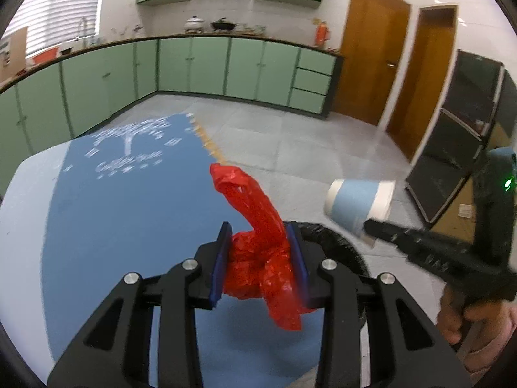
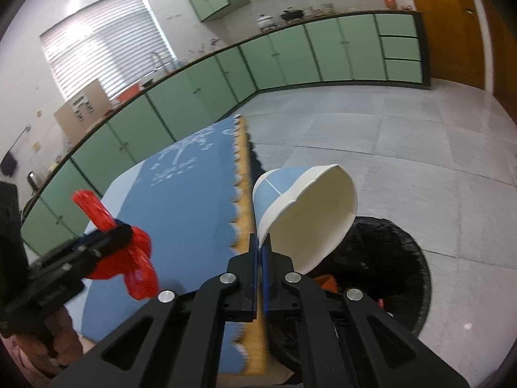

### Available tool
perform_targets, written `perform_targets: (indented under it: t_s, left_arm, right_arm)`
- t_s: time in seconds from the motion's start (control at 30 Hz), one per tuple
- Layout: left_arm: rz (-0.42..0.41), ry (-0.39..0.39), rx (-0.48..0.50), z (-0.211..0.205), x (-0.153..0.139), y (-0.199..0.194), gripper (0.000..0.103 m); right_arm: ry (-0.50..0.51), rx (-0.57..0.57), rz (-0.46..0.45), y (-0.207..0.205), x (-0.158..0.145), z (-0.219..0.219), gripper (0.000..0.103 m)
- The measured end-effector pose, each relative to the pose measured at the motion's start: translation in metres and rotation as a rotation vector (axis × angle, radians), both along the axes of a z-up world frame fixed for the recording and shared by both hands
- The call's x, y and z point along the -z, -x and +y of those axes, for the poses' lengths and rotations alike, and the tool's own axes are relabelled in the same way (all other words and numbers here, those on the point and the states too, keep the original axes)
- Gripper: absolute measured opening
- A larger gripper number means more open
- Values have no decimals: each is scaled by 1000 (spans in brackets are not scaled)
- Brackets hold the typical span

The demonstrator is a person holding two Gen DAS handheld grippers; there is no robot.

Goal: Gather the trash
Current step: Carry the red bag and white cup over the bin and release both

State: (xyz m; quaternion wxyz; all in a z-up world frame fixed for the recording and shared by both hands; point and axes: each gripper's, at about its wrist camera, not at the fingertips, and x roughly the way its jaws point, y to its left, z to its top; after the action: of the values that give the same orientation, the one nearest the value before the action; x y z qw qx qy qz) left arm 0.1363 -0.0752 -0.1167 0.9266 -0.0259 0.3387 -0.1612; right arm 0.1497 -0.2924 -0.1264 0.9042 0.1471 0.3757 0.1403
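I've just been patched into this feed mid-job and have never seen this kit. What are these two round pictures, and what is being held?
No robot here: a person carries a handheld claw in each hand, and each claw has a wide-angle camera looking along its fingers, hence the round, bent pictures.

The left wrist view shows the left claw shut on a crumpled red plastic bag. The right claw, seen from its own camera, pinches the rim of a blue and white paper cup, which hangs tilted above a black-lined trash bin on the floor.

Each claw also shows in the other's view. Below them is a table with a blue tablecloth, in a kitchen with green cabinets.
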Motion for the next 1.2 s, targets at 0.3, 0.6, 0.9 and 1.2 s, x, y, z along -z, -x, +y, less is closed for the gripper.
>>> perform_targets:
  t_s: [0.3, 0.6, 0.9, 1.2]
  left_arm:
    - [37, 13, 136, -66, 7, -33, 35]
    - [60, 12, 186, -92, 12, -53, 62]
    - [32, 41, 119, -65, -8, -43, 65]
    - [4, 15, 37, -28, -30, 2, 74]
  right_arm:
    - [28, 94, 59, 7, 20, -42, 2]
    - [29, 137, 123, 5, 41, -61, 20]
    - [32, 147, 86, 13, 27, -59, 45]
    - [98, 147, 2, 38, -25, -38, 84]
